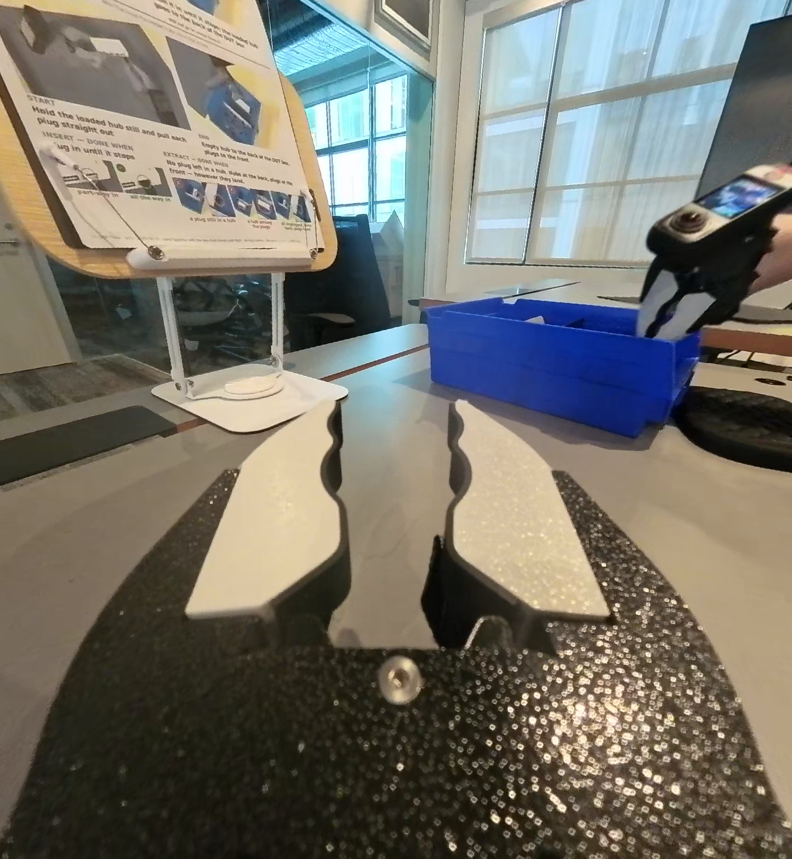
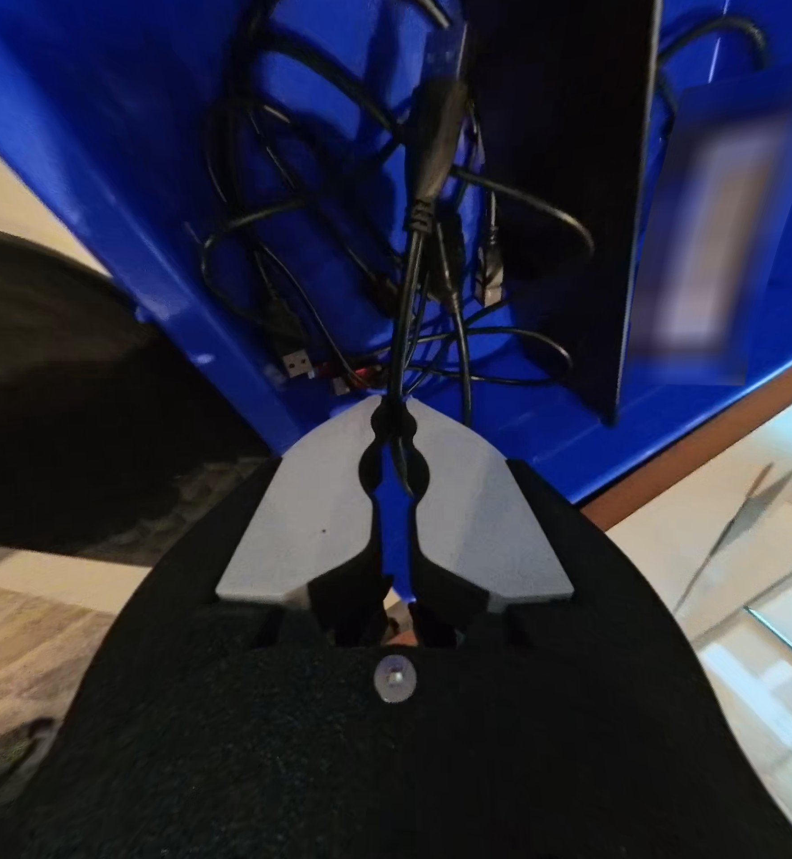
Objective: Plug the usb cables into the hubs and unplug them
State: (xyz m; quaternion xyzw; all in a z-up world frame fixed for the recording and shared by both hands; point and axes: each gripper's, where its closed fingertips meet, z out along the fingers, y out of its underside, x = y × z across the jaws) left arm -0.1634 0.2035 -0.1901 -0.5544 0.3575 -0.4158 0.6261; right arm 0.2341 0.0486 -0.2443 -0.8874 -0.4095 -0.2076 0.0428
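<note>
My left gripper (image 1: 394, 420) is open and empty, held low over the grey table (image 1: 106, 534). A blue bin (image 1: 556, 367) stands on the table ahead to the right. My right gripper (image 1: 663, 325) reaches into the bin's near right corner. In the right wrist view my right gripper (image 2: 395, 404) is shut on a black usb cable (image 2: 408, 297) by its cord, and the cable's black plug (image 2: 438, 139) hangs beyond the tips. Below lie several tangled black usb cables (image 2: 268, 260) with metal plugs (image 2: 297, 365). No hub can be made out.
A stand with a printed instruction sheet (image 1: 152, 139) on a white base (image 1: 250, 395) is at the far left. A black round pad (image 1: 756, 437) lies right of the bin. A black divider (image 2: 617, 186) splits the blue bin (image 2: 82, 153). A dark monitor (image 1: 775, 93) stands behind.
</note>
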